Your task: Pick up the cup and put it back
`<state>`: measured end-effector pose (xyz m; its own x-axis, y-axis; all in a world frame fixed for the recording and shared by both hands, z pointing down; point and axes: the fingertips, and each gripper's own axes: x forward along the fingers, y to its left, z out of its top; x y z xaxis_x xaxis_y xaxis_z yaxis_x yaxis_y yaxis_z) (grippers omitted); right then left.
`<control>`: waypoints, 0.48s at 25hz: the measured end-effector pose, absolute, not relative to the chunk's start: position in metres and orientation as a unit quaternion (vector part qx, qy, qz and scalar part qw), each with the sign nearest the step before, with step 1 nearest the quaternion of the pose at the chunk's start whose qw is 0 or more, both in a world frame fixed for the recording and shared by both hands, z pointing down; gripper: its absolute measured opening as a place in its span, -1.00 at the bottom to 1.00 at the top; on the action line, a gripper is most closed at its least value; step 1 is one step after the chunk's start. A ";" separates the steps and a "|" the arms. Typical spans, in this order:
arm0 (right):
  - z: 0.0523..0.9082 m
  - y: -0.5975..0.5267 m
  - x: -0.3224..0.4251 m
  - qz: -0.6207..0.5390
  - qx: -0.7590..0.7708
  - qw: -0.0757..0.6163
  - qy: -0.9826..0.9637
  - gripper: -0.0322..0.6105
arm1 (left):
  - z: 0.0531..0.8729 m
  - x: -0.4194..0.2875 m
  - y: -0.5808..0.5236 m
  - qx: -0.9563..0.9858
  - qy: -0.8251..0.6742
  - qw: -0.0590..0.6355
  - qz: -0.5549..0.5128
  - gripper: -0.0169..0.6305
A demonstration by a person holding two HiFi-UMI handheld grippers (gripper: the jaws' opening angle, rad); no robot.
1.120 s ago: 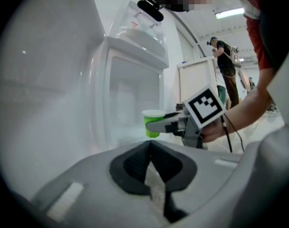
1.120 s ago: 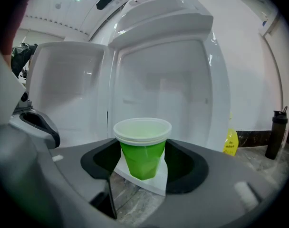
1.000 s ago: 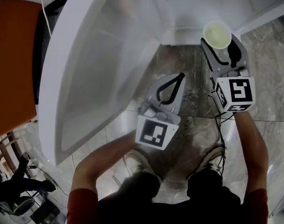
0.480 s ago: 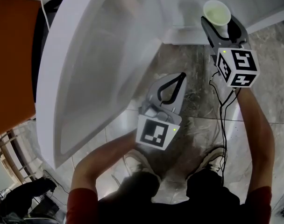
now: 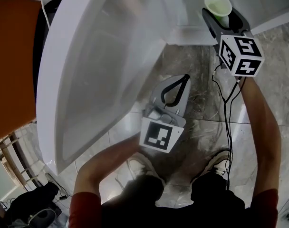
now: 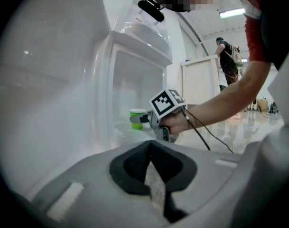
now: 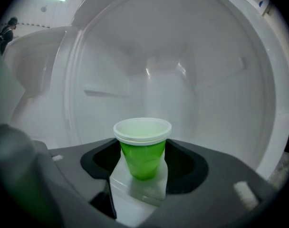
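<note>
A green cup [image 5: 217, 4] with a white rim sits upright between the jaws of my right gripper [image 5: 222, 14], which is shut on it at the mouth of the open white fridge [image 5: 192, 18]. In the right gripper view the cup [image 7: 142, 129] stands between the black pads of that gripper [image 7: 143, 151], over a white ledge, with the fridge's bare inside behind it. My left gripper [image 5: 185, 76] hangs lower over the floor, shut, with nothing in it. In the left gripper view its tips [image 6: 150, 144] meet, and the cup [image 6: 136, 118] shows beyond them.
The open fridge door [image 5: 87, 80] fills the left half of the head view. An orange panel [image 5: 11, 56] lies beyond it. Marble floor [image 5: 197, 122] and my shoes [image 5: 220, 163] are below. A cable [image 5: 225, 108] hangs from the right gripper. A white cabinet [image 6: 199, 80] stands behind.
My right gripper has carried the cup up the picture, from the fridge's front edge further into its opening. The left gripper has stayed in place.
</note>
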<state>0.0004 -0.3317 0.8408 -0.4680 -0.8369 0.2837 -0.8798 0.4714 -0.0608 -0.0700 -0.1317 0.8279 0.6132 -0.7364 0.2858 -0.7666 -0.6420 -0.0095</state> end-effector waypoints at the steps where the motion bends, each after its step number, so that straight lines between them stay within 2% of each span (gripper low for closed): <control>1: 0.841 -0.332 0.000 0.099 0.504 0.107 -0.851 0.00 | 0.828 -0.070 -0.131 0.896 -0.419 0.057 0.133 -0.94; 8: 0.841 -0.330 -0.001 0.106 0.499 0.113 -0.853 0.01 | 0.825 -0.069 -0.131 0.897 -0.420 0.057 0.125 -0.94; 12: 0.843 -0.326 0.002 0.102 0.508 0.120 -0.847 0.09 | 0.825 -0.069 -0.129 0.897 -0.419 0.056 0.129 -0.94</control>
<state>0.0021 -0.3260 0.8428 -0.4562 -0.8354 0.3066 -0.8844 0.4639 -0.0519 -0.0691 -0.1294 0.8249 0.6156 -0.7371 0.2787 -0.7660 -0.6428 -0.0081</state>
